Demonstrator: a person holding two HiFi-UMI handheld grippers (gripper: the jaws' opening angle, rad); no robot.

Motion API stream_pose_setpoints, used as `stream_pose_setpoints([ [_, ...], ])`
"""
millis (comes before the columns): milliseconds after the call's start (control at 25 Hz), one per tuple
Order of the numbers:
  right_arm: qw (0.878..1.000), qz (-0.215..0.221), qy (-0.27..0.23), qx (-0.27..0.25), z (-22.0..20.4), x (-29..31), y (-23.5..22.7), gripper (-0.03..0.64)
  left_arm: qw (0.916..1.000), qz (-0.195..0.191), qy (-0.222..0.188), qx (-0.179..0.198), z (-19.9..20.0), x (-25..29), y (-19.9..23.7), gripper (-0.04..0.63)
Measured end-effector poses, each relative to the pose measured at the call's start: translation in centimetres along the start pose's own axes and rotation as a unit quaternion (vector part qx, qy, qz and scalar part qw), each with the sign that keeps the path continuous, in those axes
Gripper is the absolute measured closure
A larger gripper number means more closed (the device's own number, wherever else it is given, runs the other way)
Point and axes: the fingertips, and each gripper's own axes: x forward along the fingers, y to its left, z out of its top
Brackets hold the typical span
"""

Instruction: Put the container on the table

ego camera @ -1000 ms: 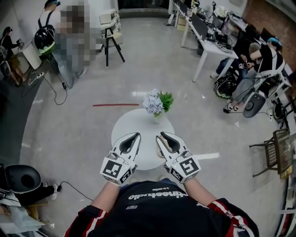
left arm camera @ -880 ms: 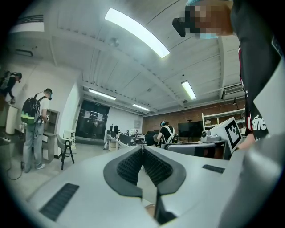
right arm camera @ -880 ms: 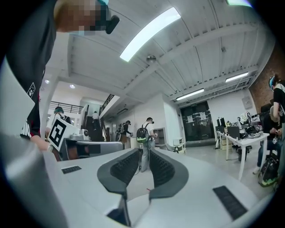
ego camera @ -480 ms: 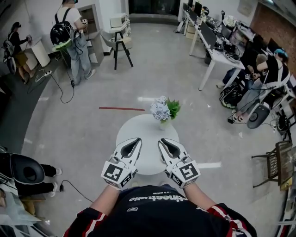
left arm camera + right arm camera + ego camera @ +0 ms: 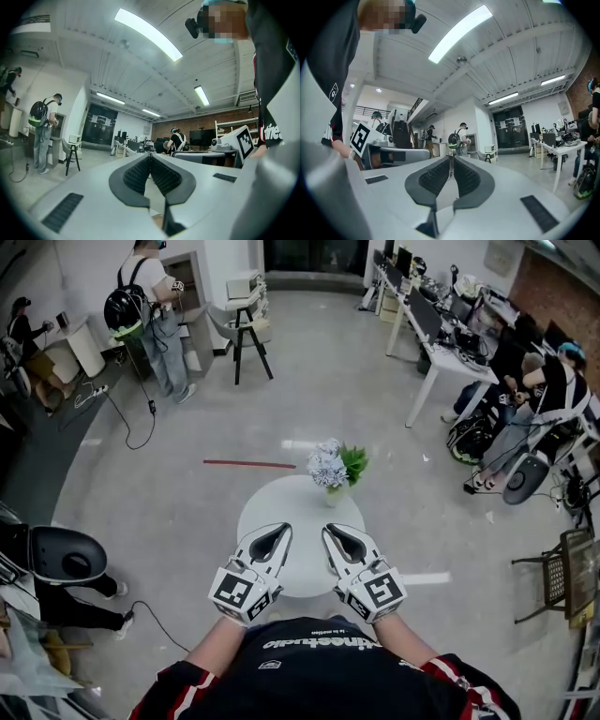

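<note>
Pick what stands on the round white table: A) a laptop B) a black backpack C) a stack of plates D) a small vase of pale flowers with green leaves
D: the small vase of pale flowers with green leaves stands near the far edge of the round white table in the head view.

Left gripper (image 5: 278,529): smooth matt white plastic shell, with dark ribbed pads (image 5: 136,174) that look rubbery. Round counter (image 5: 281,507) is smooth white with a slight sheen. Floor (image 5: 178,512) is polished grey and glossy with light reflections; shirt (image 5: 319,673) is black matt cloth.
</note>
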Motion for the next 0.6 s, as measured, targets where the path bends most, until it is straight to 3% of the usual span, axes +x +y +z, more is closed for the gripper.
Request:
stream_pose_setpoints([
  [600, 1.0, 0.007, -0.005, -0.009, -0.18, -0.39, 0.51, 0.601, 1.0, -0.007, 0.001, -0.006, -0.57, 0.02, -0.79, 0.571],
])
